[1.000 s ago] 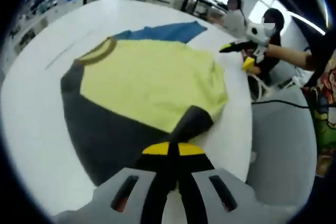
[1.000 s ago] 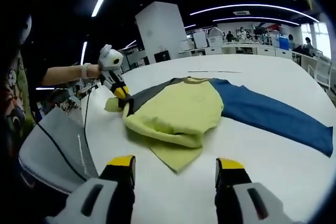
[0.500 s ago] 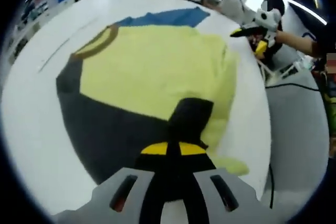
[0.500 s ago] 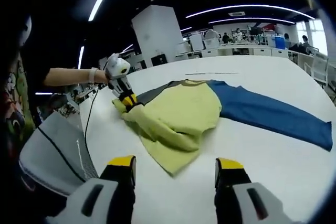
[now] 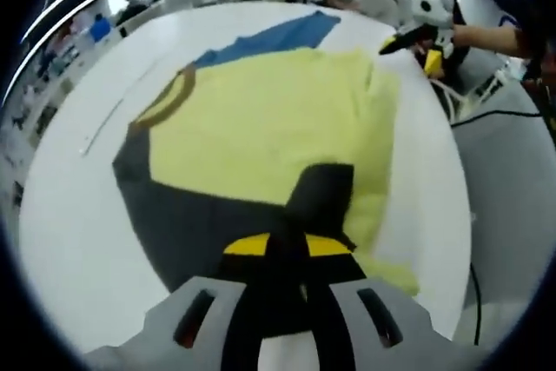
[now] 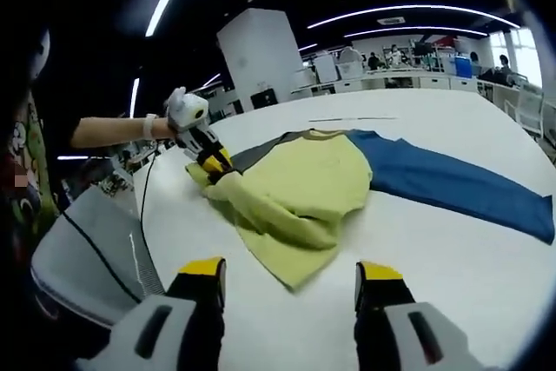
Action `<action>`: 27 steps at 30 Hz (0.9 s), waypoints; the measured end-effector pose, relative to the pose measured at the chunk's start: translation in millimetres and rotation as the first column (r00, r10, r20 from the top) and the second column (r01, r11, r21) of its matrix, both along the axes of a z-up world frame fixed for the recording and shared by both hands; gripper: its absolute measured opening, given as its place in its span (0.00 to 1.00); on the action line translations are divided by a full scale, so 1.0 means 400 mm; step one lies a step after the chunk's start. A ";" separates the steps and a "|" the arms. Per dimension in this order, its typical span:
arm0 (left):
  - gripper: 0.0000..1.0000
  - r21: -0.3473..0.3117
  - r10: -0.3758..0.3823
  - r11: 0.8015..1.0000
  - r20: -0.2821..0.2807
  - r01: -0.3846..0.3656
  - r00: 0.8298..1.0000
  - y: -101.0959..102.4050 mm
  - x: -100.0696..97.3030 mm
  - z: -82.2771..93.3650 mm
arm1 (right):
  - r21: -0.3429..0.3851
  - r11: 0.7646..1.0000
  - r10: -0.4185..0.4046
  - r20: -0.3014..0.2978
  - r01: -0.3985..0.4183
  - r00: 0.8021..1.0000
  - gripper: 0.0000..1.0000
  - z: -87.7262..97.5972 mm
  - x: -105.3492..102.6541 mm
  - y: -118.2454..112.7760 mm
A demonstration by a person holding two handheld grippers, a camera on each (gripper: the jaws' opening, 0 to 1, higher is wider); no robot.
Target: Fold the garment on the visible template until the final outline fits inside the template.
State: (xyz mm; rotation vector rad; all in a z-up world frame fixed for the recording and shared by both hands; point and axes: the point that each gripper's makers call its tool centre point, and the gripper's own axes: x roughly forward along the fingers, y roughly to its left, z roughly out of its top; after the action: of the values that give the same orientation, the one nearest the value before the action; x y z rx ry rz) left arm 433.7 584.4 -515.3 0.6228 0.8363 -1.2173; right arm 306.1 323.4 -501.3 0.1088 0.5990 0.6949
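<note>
step: folding dark sleeve [image 5: 317, 197] over yellow garment [image 5: 261, 119]
left gripper [image 5: 282, 245]: clamped on sleeve
right gripper [image 6: 287, 271]: jaws apart, empty
next: lay sleeve flat, release

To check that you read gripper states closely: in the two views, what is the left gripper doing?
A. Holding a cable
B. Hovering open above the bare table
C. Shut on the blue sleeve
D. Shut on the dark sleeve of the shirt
D: the left gripper has its yellow-tipped jaws closed together on the dark sleeve of the yellow shirt.

white table [image 6: 452, 249], garment [image 6: 304, 184] lying on it
</note>
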 end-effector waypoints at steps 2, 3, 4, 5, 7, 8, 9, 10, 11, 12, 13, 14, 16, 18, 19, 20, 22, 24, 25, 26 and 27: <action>0.15 -0.017 0.002 1.000 0.005 -0.002 1.000 -0.001 -0.002 0.012 | 0.005 1.000 -0.003 0.003 0.003 1.000 0.59 0.005 0.003 0.000; 0.16 -0.025 0.008 1.000 0.004 -0.008 1.000 -0.003 -0.004 0.018 | 0.004 1.000 -0.003 0.005 0.003 1.000 0.59 0.006 0.005 0.000; 0.19 -0.039 0.008 0.999 0.009 -0.008 1.000 -0.008 -0.008 0.026 | 0.003 1.000 -0.003 0.006 0.003 1.000 0.59 0.007 0.005 0.000; 0.20 -0.041 0.007 0.999 0.010 -0.007 1.000 -0.009 -0.009 0.028 | 0.003 1.000 -0.003 0.007 0.003 1.000 0.59 0.008 0.005 0.000; 0.22 -0.045 -0.001 0.999 0.030 0.003 1.000 -0.015 -0.016 0.038 | -0.001 1.000 0.000 0.009 0.000 1.000 0.59 0.010 0.006 0.000; 0.23 -0.044 -0.009 0.999 0.041 0.011 0.999 -0.019 -0.020 0.043 | -0.004 1.000 0.001 0.009 -0.001 1.000 0.59 0.010 0.006 0.000; 0.23 -0.045 -0.031 0.998 0.051 0.034 0.998 -0.025 -0.029 0.050 | -0.004 1.000 0.002 0.009 -0.002 1.000 0.59 0.010 0.006 0.000; 0.23 -0.048 -0.038 0.998 0.056 0.041 0.998 -0.029 -0.034 0.055 | -0.004 1.000 0.001 0.010 -0.001 1.000 0.59 0.010 0.007 0.000; 0.22 -0.049 -0.066 0.996 0.082 0.070 0.994 -0.037 -0.042 0.065 | -0.002 1.000 0.000 0.009 0.000 1.000 0.59 0.010 0.006 0.000; 0.21 -0.047 -0.086 0.995 0.095 0.091 0.992 -0.044 -0.047 0.070 | 0.000 1.000 -0.002 0.008 0.002 1.000 0.59 0.010 0.006 0.000; 0.20 -0.043 -0.096 0.994 0.104 0.101 0.990 -0.049 -0.054 0.074 | -0.001 1.000 -0.003 0.007 0.003 1.000 0.59 0.009 0.006 0.000; 0.19 -0.033 -0.109 0.993 0.117 0.113 0.987 -0.057 -0.061 0.079 | -0.001 1.000 -0.002 0.006 0.002 1.000 0.59 0.007 0.005 0.001; 0.16 -0.023 -0.132 0.990 0.138 0.136 0.982 -0.073 -0.071 0.082 | 0.000 1.000 -0.003 0.004 0.003 1.000 0.59 0.004 0.003 0.002; 0.12 -0.004 -0.164 0.986 0.171 0.167 0.972 -0.088 -0.079 0.081 | 0.002 1.000 -0.002 0.003 0.002 1.000 0.59 0.003 0.002 0.003; 0.11 -0.004 -0.165 0.986 0.174 0.168 0.971 -0.095 -0.083 0.079 | 0.003 1.000 -0.003 0.002 0.003 1.000 0.59 0.003 0.002 0.004; 0.11 -0.002 -0.168 0.985 0.175 0.171 0.970 -0.104 -0.089 0.073 | 0.003 1.000 -0.003 0.004 0.003 1.000 0.59 0.003 0.001 0.004; 0.11 0.000 -0.173 0.985 0.172 0.175 0.970 -0.113 -0.093 0.062 | 0.003 1.000 -0.004 0.002 0.004 1.000 0.59 0.002 0.000 0.003; 0.11 0.003 -0.170 0.985 0.168 0.172 0.971 -0.123 -0.098 0.047 | 0.005 1.000 -0.007 0.003 0.007 1.000 0.59 0.002 0.000 0.001; 0.10 0.006 -0.169 0.985 0.167 0.170 0.971 -0.125 -0.098 0.041 | 0.004 1.000 -0.009 0.003 0.009 1.000 0.59 0.002 0.000 -0.001; 0.10 0.015 -0.162 0.987 0.168 0.162 0.972 -0.124 -0.096 0.030 | 0.005 1.000 -0.011 0.004 0.011 1.000 0.59 0.003 -0.001 -0.004; 0.09 0.014 -0.135 0.991 0.174 0.134 0.976 -0.124 -0.090 0.011 | 0.003 1.000 -0.018 0.004 0.018 1.000 0.59 0.003 -0.005 -0.011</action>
State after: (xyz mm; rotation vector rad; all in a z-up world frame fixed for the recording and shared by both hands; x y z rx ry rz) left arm 397.6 534.9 -510.8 0.7860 0.6567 -1.2641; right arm 303.9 319.0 -500.2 0.1158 0.5926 0.6789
